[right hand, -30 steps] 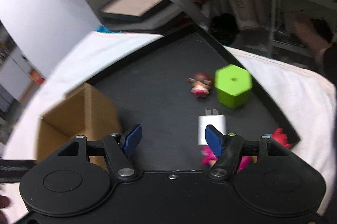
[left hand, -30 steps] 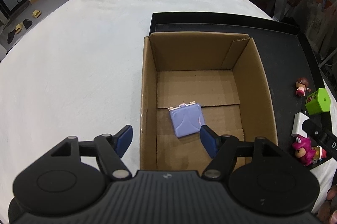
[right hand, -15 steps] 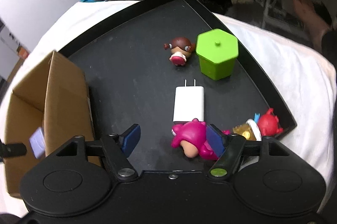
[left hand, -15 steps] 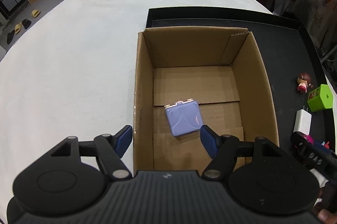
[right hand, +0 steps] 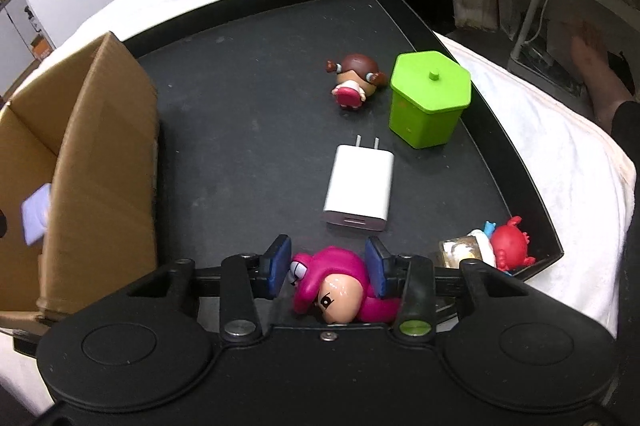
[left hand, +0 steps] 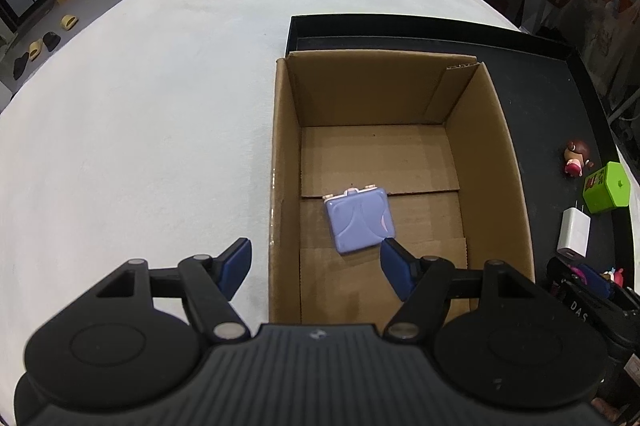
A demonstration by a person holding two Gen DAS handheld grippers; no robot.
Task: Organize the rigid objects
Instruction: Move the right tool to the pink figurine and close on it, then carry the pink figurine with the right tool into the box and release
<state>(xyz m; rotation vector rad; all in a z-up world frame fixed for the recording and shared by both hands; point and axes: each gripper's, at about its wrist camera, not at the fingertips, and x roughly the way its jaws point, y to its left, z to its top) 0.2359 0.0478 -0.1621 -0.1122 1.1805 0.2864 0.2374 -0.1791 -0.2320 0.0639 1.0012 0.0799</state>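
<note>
The pink toy figure was lying on its side on the black tray, near the front edge, and it was found right between the jaws of the right gripper. Those jaws had just been closing, and their blue pads were seen touching the toy's pink hood on both sides, so the toy seemed to be grasped. The toy's long side ran across the jaws, toward the right, with its face turned to the camera. Just past it lay the white charger, and further off stood the green pot and the little brown-haired doll. A red crab toy was tucked in the tray's right corner. To the left sat the cardboard box, with a purple case already lying on its floor. The left gripper was held above the box's near wall with its jaws released and nothing between them. A lift and a move to the left into the box was likely needed next.
</note>
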